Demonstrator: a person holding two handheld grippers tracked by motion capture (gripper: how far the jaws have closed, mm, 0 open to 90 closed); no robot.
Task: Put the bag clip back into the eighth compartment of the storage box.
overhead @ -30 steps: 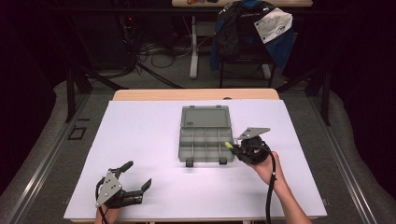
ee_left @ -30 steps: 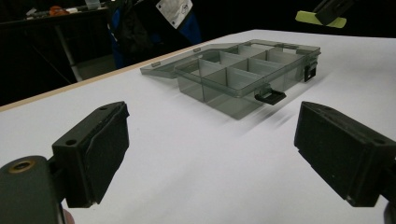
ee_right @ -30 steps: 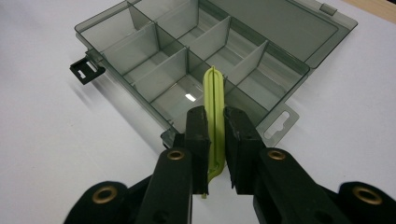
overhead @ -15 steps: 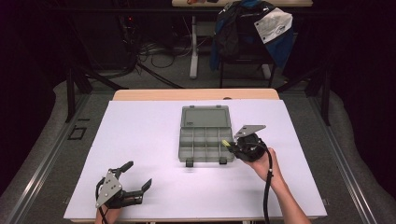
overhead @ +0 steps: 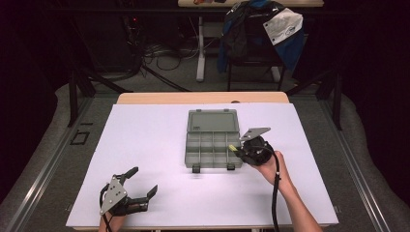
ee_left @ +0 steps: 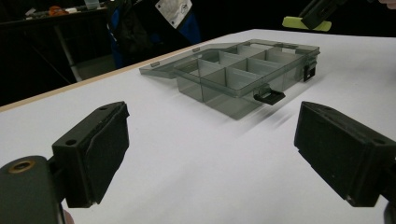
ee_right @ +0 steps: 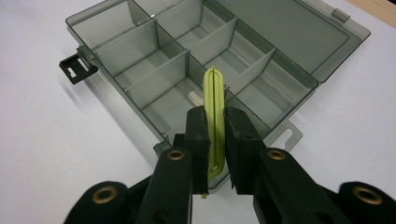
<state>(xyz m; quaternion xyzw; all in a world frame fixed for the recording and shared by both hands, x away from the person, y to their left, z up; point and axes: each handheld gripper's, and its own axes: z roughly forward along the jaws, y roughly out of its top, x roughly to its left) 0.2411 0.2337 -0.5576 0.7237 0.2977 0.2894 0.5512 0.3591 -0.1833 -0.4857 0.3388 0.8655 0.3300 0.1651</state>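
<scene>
At the middle of the white surface [overhead: 145, 145] lies a smoky grey, see-through compartment box [overhead: 212, 145], its lid [overhead: 212, 121] thrown back flat on the far side and its two black latches [overhead: 196, 168] hanging off the near edge. The tray is split by dividers into several cells, and those that the right gripper view looks into appear bare.

Your right tongs [overhead: 235, 149] sit just beside the right near corner of the box, held by your right hand [overhead: 267, 166], with the cable trailing back along your forearm. Their jaws are pressed onto a slim yellow-green plastic piece [ee_right: 214, 116], a flat, narrow strip with a groove down its length. In the right gripper view the strip stands on edge between the pads and its free end reaches out over the near cells of the box; whether it touches a divider you cannot tell from here. In the left gripper view the same strip [ee_left: 306, 24] shows as a yellow-green tip above the far right side of the box.

Your left tongs [overhead: 143, 184] are near the near left corner of the surface, well apart from the box, with the grey plate on top. Their jaws are spread wide with nothing between them, and they point toward the box across bare white sheet.

Beyond the far edge of the surface stands a chair [overhead: 251, 53] draped with a blue and black garment [overhead: 256, 29], and cables lie on the floor.
</scene>
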